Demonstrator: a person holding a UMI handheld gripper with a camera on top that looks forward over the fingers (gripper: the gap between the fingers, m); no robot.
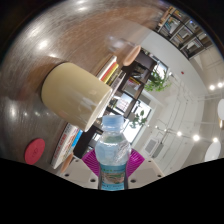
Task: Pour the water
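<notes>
clear water bottle, tilted toward cream cup

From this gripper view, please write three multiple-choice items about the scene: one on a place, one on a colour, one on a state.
1. Where is the water bottle?
A. between the fingers
B. lying beside the mug
C. on a chair

2. What colour is the mug?
A. red
B. pale yellow
C. black

3. How does the view show the table?
A. level
B. strongly tilted
C. hidden

Answers: 1 A, the pink pads flank the bottle; 2 B, its side is cream-yellow; 3 B, the tabletop and mug lean sideways.
</notes>
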